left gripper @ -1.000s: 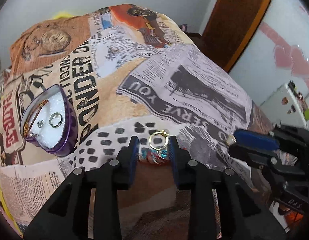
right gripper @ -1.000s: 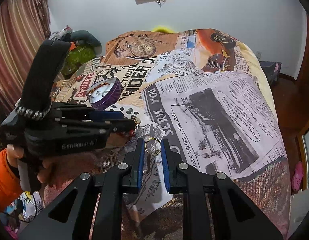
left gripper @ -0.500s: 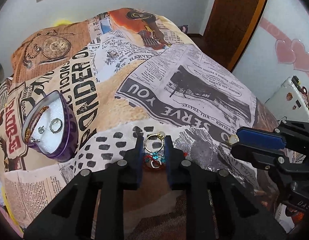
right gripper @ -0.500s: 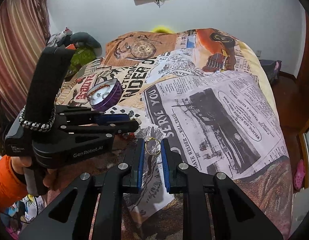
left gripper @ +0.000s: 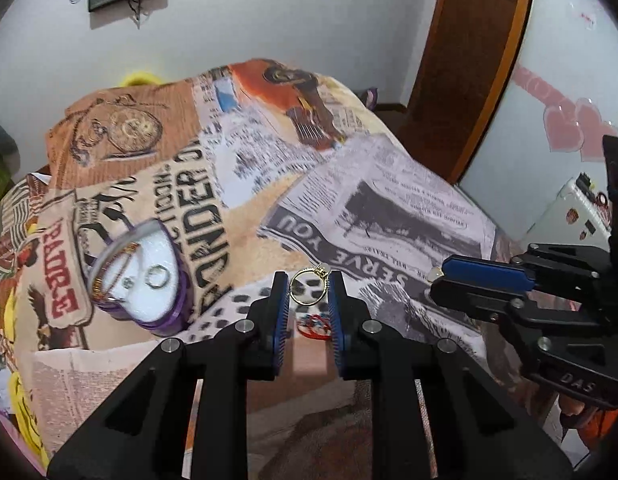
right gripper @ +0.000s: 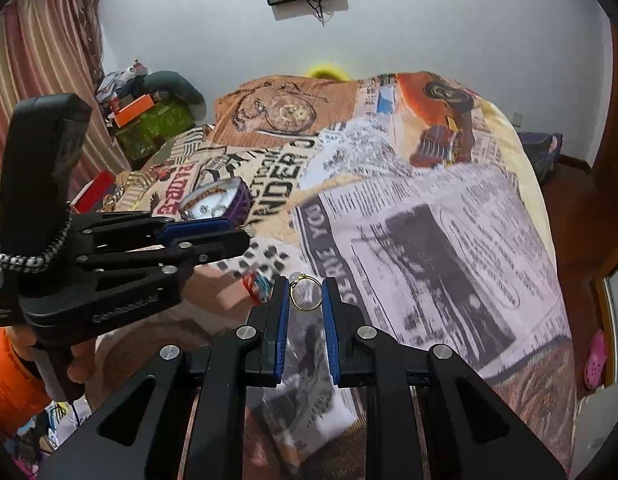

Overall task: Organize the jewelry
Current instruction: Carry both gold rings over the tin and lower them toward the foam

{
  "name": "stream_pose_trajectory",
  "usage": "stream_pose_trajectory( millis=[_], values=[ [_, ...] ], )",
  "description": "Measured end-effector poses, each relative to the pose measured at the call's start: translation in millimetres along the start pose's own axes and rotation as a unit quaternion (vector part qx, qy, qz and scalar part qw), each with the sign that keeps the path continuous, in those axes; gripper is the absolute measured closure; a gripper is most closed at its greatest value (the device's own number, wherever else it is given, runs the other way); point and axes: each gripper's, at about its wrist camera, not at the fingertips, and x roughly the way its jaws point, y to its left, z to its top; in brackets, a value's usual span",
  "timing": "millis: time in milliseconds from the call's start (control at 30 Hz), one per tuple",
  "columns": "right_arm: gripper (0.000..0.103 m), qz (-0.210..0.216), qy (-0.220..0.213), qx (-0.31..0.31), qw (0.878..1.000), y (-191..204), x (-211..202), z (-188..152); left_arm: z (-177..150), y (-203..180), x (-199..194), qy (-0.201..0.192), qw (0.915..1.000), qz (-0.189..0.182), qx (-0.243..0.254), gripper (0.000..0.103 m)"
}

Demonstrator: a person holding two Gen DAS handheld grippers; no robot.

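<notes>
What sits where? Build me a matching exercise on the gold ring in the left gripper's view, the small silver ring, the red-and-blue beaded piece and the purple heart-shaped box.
Things:
1. gold ring
2. small silver ring
3. red-and-blue beaded piece
4. purple heart-shaped box

Places:
A. on the box's white lining
B. on the bedspread, left of the left gripper
C. clamped between the left gripper's blue pads
D. on the bedspread beneath that gripper

Pairs: 1-C; 2-A; 3-D; 4-B.
</notes>
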Motion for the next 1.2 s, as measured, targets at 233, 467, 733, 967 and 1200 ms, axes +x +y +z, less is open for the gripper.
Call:
stream_pose_trajectory(
  millis=[233,467,733,967,1200],
  values=[
    [0.088,0.011,-0.020,-0.017,1.000,18,1,23,5,28,-30,-0.038,0.9988,0.025,-0.018,0.085],
    [0.088,0.026,-0.031,-0.037,0.999,41,15,44,2,62,-47,-0.058,0.9960,0.057,-0.037,0.085],
    [0.088,0.044,-0.026,-0.060,0.997,70,41,62,-8,98,-56,-0.063,0.9934,0.073,-0.062,0.085],
    [0.088,0.048,-0.008,-0.070,0.996,84,69,73,-14,117,-47,-0.055,0.9928,0.075,-0.075,0.085],
    [0.088,0.030,0.009,-0.088,0.996,91,96,83,-13,126,-21,-0.037,0.9941,0.070,-0.074,0.085]
  ],
)
